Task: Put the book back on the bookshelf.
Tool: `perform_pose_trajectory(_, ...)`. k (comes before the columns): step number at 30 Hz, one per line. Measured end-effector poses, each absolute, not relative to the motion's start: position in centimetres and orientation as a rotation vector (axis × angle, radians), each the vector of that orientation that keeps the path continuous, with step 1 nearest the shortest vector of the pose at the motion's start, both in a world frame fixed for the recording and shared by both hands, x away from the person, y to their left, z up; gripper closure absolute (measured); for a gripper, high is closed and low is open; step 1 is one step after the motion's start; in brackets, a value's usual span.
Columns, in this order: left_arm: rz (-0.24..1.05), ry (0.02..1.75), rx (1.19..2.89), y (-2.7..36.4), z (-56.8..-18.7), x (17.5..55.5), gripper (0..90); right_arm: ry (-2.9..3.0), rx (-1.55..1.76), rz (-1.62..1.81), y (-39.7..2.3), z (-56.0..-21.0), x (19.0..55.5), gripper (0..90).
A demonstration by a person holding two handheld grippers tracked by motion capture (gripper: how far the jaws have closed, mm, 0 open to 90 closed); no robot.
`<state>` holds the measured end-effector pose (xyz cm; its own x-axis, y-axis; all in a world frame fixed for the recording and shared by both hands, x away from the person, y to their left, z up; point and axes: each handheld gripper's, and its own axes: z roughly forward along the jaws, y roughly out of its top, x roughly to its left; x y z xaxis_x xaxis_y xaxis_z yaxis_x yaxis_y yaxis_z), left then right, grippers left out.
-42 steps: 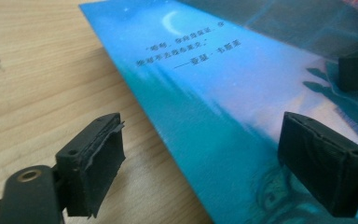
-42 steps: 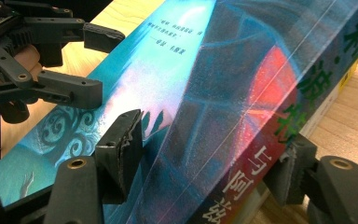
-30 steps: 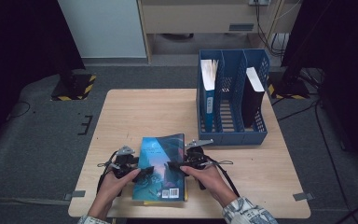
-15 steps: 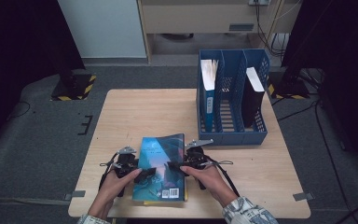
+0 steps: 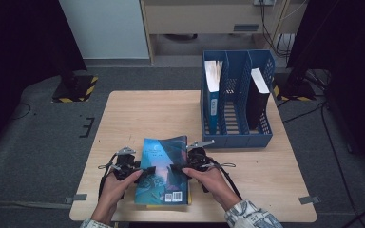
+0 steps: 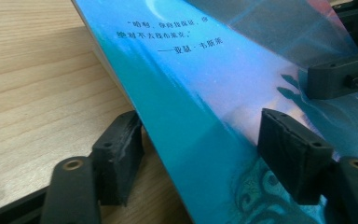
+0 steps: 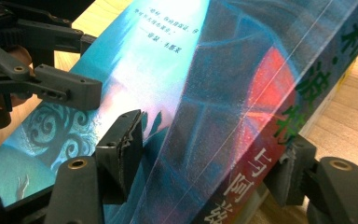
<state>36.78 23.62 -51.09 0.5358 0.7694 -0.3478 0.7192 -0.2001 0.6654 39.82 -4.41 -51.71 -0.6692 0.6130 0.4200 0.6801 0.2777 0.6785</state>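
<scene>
Dark grey carpet surrounds a pale wooden table, with a white cabinet and cables in the shadowed background. Toward the table's far right stands a blue file rack; a blue-spined book stands upright in its left compartment and a black book in its right one, with the middle compartment between them.

Near the front edge, a teal paperback lies flat with its back cover up, its barcode near the person's side. Both hands come in from the bottom and flank it.

The left gripper is at the paperback's left edge. In the left gripper view its jaws straddle that edge, one jaw on the table side under the edge and the other above the cover; they have just been closing, with the book between them, yet whether the pads press on it cannot be told.

The right gripper is at the book's right side. In the right gripper view its jaws stand about half open around the spine side, one pad on the cover and the other against the edge below the spine, gripping the book.
</scene>
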Motion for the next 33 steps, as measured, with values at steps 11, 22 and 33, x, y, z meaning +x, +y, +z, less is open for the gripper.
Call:
perform_pose_trajectory(11,0.113,1.207,1.953,23.7,-50.1,36.4,45.9,-2.443,-1.255,-1.361,-4.4,-51.0,39.9,46.5)
perform_pose_trajectory(22,0.136,1.215,1.913,23.9,-49.1,36.1,56.2,-2.385,-1.282,-1.373,-4.4,-50.1,40.0,58.2)
perform_pose_trajectory(33,0.217,1.145,1.887,24.8,-45.9,36.8,62.7,-2.433,-1.229,-1.481,-4.2,-46.8,40.6,64.4)
